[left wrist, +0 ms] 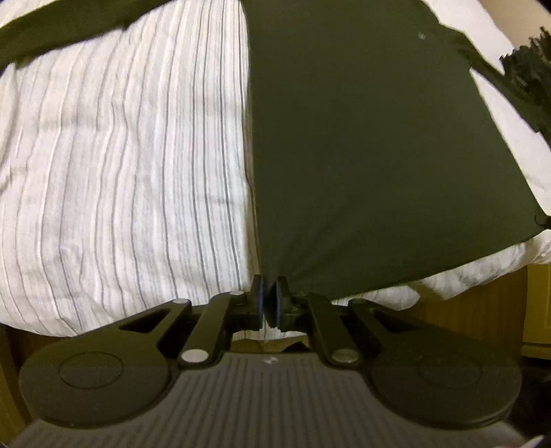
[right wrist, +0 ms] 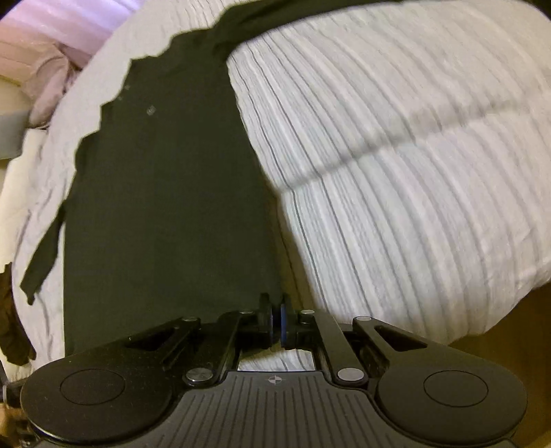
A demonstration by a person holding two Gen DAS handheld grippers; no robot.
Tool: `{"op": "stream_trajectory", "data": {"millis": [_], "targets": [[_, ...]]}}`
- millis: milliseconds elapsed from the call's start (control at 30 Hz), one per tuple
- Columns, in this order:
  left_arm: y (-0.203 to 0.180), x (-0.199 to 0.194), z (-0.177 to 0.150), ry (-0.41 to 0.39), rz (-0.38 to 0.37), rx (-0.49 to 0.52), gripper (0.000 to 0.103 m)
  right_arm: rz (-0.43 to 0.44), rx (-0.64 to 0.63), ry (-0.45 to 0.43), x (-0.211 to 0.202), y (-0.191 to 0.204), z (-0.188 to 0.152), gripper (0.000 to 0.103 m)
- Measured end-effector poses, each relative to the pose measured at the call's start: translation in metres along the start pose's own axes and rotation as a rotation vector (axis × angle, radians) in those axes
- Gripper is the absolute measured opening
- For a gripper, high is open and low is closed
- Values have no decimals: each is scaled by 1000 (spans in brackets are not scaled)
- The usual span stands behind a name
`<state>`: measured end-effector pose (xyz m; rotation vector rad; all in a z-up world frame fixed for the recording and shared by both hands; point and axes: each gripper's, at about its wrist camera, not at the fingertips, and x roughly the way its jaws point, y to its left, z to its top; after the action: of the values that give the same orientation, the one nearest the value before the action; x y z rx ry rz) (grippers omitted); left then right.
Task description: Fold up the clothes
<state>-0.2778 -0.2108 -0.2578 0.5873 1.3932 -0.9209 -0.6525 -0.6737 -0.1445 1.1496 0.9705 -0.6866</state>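
A dark long-sleeved shirt [left wrist: 361,144] lies spread on a white striped bedcover [left wrist: 120,172]. In the left wrist view my left gripper [left wrist: 269,286] is shut on the shirt's near left hem corner. In the right wrist view the same shirt [right wrist: 165,206] stretches away to the left, one sleeve [right wrist: 41,265] hanging at its left side. My right gripper [right wrist: 276,303] is shut on the shirt's near right hem corner. Another sleeve [left wrist: 51,31] runs along the far left in the left wrist view.
The bedcover [right wrist: 413,172] fills the right side of the right wrist view and ends at the bed's near edge. Pink bedding [right wrist: 58,69] lies at the far left. A wooden floor [right wrist: 499,344] shows below the bed. A dark object [left wrist: 530,75] sits at the far right.
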Motion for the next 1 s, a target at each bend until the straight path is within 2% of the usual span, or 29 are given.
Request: {"op": "stream_trajectory", "data": {"millis": [67,133,167,200,233,267,300,400,433,533,600,667,767,900,1000], "targets": [[1,-1,2,29,29,7,5,-35,-25,17,3,1,-3,3],[2,-10,5,18,54,5,6,-74,-55,27,3,5,-4,5],[4,-16,7,6,66,-1,7,-103,-82,15,-1,12,-3,23],[5,-23,10,-8,78,-9,8,-132,-108,4,-5,20,-3,51],[7,-32,13,-28,88,-29,13,-160,-135,-8,-9,27,-2,66],[9,-40,18,-49,98,-49,17,-179,-159,-24,-14,35,-1,74],[10,-48,24,-71,109,-68,25,-175,-177,-44,-18,45,0,74],[6,-73,40,-146,133,-107,36,-126,-185,-91,-26,77,7,74],[2,-81,48,-170,136,-119,45,-118,-176,-108,-26,88,11,74],[-12,-97,67,-239,121,-130,56,-87,-132,-156,-29,119,21,74],[-26,-103,82,-268,102,-92,61,-43,-104,-186,-31,136,28,74],[-42,-107,97,-281,111,-23,61,-14,-107,-201,-29,150,34,74],[-71,-114,119,-293,138,101,61,-15,-146,-217,-23,160,43,74],[-101,-128,132,-322,176,211,62,-53,-183,-203,-8,155,53,74],[-129,-125,139,-319,192,277,64,-70,-198,-198,-5,150,57,74]]}}
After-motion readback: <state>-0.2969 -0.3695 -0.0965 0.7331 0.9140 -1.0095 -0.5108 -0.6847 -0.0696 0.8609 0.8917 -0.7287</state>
